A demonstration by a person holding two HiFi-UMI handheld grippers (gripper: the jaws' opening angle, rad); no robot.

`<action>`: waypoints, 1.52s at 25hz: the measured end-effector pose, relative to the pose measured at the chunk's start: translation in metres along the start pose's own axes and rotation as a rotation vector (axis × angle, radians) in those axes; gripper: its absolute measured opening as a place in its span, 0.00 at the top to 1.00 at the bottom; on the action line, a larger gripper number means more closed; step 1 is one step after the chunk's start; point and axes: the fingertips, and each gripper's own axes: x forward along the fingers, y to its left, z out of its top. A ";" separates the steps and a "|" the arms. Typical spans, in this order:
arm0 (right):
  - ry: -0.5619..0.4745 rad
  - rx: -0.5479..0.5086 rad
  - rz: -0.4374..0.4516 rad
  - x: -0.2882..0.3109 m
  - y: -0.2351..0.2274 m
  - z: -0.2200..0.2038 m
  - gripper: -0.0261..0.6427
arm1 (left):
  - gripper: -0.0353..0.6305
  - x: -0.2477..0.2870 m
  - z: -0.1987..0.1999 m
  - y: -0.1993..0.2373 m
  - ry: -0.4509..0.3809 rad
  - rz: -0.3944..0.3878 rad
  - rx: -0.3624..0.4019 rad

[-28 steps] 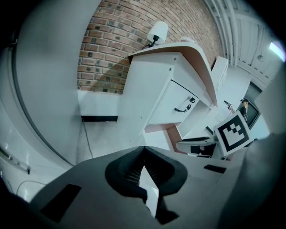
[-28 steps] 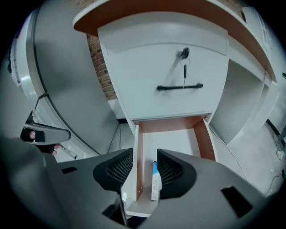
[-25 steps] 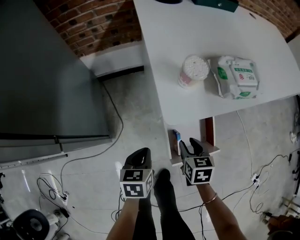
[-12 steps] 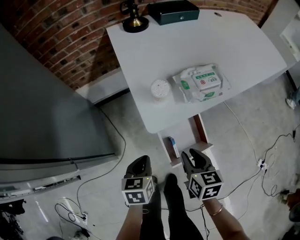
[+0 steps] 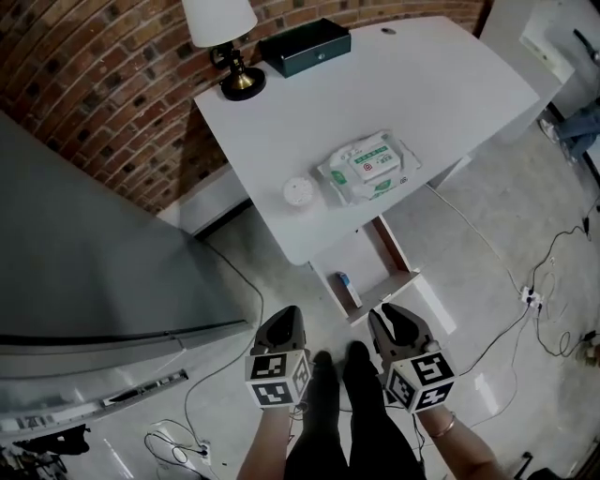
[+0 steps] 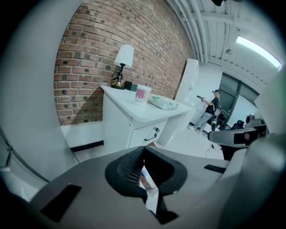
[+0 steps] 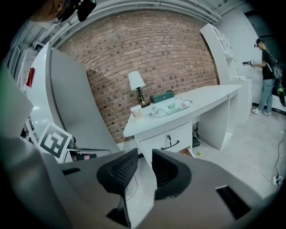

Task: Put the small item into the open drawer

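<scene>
Both grippers held low, short of the desk (image 5: 412, 94)
Left gripper (image 5: 286, 317) is pinched closed on nothing, right gripper (image 5: 392, 317) gapes empty; the open drawer (image 5: 395, 251) holds a box (image 5: 343, 279).

Past the touching fingers (image 6: 125, 172) of the left gripper (image 6: 143, 150), a small box (image 6: 145, 178) shows only as a sliver, its print too small to read. Farther ahead of them, the drawer (image 5: 397, 255) has its back hidden under the desk (image 5: 422, 84), and the top edge cuts the lamp (image 5: 223, 28).

Head view looked steeply down, high above white rounded-top desk (image 5: 450, 84). Cameras on left gripper (image 5: 284, 319) and right gripper (image 5: 392, 319) sat low, well back, facing same desk.
</scene>
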 end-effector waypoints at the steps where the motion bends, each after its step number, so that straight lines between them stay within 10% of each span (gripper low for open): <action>1: -0.018 0.006 -0.008 -0.007 0.002 0.007 0.80 | 0.91 -0.005 0.006 -0.002 -0.003 -0.008 0.015; 38: -0.397 0.127 -0.373 -0.260 0.044 0.063 0.95 | 0.91 -0.156 0.094 -0.083 -0.167 -0.246 0.312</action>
